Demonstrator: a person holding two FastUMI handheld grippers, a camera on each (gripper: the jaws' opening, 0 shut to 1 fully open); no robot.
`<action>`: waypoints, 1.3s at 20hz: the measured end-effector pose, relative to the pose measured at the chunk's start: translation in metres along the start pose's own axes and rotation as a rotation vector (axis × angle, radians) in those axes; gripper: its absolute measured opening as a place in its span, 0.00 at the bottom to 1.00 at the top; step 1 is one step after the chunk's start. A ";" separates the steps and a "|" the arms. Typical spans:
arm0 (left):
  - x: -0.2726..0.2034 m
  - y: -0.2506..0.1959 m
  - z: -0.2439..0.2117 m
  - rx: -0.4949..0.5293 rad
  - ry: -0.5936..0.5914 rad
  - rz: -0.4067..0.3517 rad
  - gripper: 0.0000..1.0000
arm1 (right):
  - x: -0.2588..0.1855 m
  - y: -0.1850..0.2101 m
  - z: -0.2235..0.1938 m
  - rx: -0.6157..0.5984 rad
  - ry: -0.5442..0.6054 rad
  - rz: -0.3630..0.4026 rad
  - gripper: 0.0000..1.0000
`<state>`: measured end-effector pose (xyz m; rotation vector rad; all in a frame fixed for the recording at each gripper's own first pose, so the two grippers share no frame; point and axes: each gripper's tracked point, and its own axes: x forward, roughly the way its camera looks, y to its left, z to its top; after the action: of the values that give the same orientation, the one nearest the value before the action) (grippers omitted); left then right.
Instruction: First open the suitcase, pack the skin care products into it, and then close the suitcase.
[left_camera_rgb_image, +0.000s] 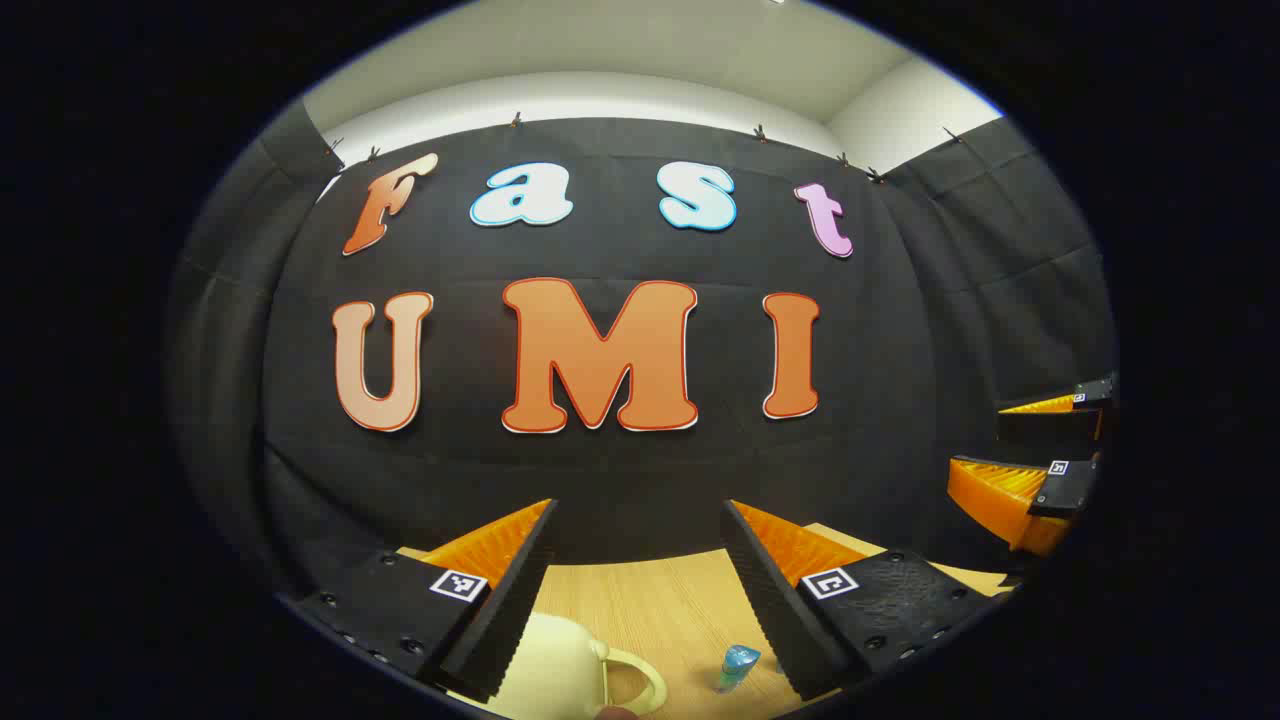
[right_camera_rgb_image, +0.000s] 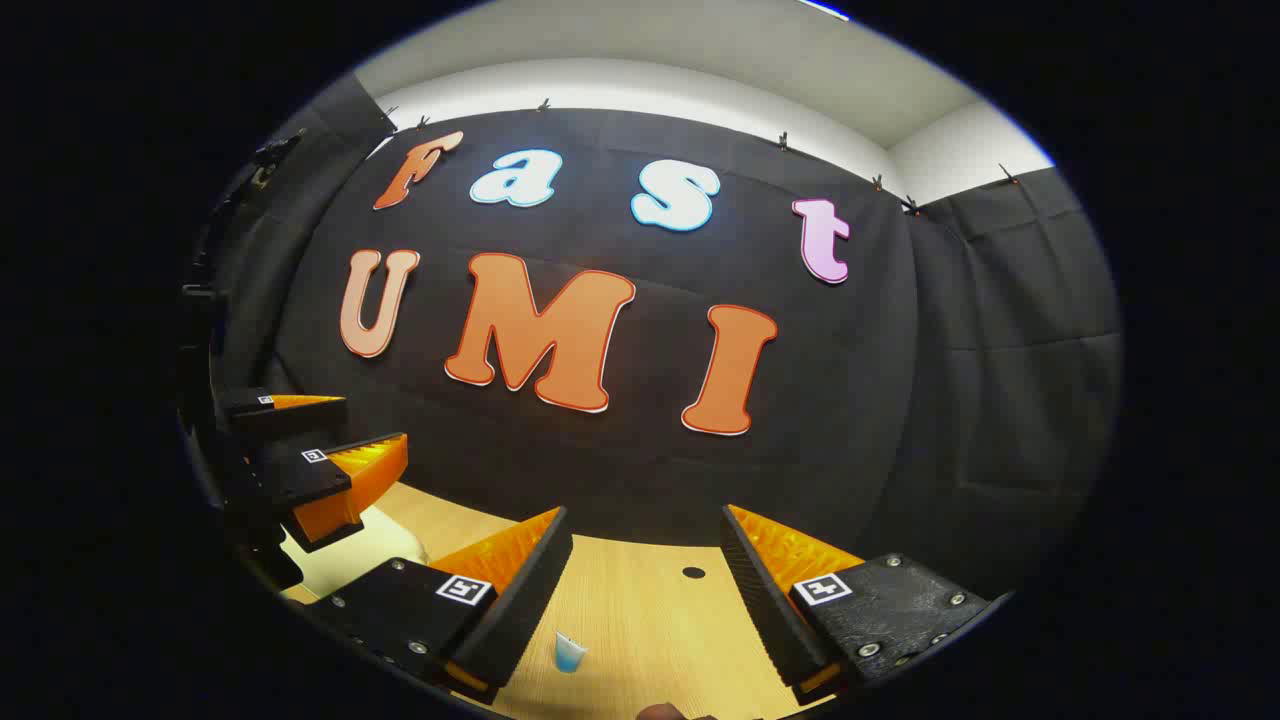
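Both grippers hang open and empty; the cream suitcase lies just below the left gripper, nearer than the right gripper.

Ridged gripper fingers, square markers

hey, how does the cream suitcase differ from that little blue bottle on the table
The cream suitcase is far bigger than the blue bottle. The suitcase is pale, opaque and rounded, with a loop handle; the bottle is slim and see-through blue. The suitcase lies under the left gripper's left finger; the bottle nearer its right. Both rest on the wooden table.
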<state>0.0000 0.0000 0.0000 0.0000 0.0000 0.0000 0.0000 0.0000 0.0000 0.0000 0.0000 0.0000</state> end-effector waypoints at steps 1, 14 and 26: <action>-0.001 0.000 0.004 -0.002 -0.005 0.013 0.98 | 0.003 -0.001 0.001 0.001 -0.007 0.013 0.94; 0.019 -0.016 0.001 -0.007 0.051 0.117 0.98 | 0.037 0.006 -0.001 0.035 -0.044 0.179 0.94; 0.023 -0.009 -0.067 0.279 0.192 0.094 0.98 | 0.062 -0.018 -0.009 0.028 -0.039 0.160 0.94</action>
<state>0.0232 -0.0090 -0.0670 0.2790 0.1919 0.0945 0.0617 -0.0183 -0.0093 0.0276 -0.0392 0.1596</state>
